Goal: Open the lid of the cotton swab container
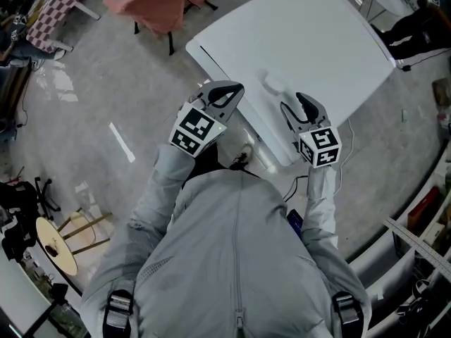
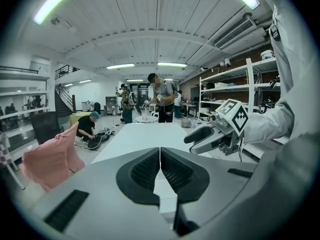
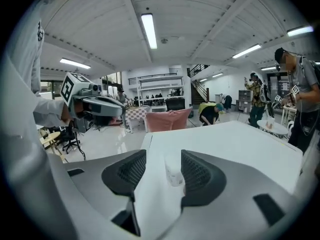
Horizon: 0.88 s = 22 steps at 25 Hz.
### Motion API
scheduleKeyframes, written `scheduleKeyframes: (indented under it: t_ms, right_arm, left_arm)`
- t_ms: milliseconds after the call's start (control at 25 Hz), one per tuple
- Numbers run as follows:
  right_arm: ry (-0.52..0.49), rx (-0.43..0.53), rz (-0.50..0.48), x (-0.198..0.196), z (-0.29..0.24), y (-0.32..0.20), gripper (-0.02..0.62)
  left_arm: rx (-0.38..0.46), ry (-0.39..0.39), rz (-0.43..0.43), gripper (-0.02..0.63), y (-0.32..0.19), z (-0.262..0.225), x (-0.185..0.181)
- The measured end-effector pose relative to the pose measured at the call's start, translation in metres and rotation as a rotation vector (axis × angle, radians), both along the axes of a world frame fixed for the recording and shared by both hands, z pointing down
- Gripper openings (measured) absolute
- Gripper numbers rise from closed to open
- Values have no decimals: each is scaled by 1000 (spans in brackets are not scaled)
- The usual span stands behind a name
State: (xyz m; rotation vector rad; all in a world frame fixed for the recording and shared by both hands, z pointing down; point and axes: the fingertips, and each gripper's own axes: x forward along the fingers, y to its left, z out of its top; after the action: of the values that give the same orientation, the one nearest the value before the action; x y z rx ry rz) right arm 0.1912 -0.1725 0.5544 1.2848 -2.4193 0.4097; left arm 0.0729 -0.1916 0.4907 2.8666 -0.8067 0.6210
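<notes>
The cotton swab container is a small clear tub standing near the front edge of the white table. In the right gripper view the container shows on the table beyond the gap between the jaws, nearer the right pad, and nothing touches it. My right gripper is open, just short of the container on its right. My left gripper hovers over the table's front left edge, left of the container. Its jaws are shut with nothing between them. The lid's state is too small to tell.
A chair draped in pink cloth stands beyond the table's far left corner. A round wooden stool is on the floor at lower left. Shelving runs along the right, and people stand past the table's far end.
</notes>
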Motion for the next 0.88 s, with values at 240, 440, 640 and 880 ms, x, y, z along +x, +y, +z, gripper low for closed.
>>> scheduleKeyframes:
  t_ms: [240, 440, 640, 880]
  right_arm:
    - [41, -11, 18, -3, 41, -16, 236]
    - [60, -37, 20, -4, 66, -26, 238]
    - [80, -83, 15, -2, 96, -36, 247]
    - [105, -106, -7, -6, 116, -48, 250]
  left_arm:
    - [-21, 4, -10, 23, -6, 24, -6]
    - [-51, -2, -10, 23, 0, 40, -10]
    - [-73, -12, -12, 23, -5, 52, -15]
    - [-109, -18, -11, 23, -6, 67, -22]
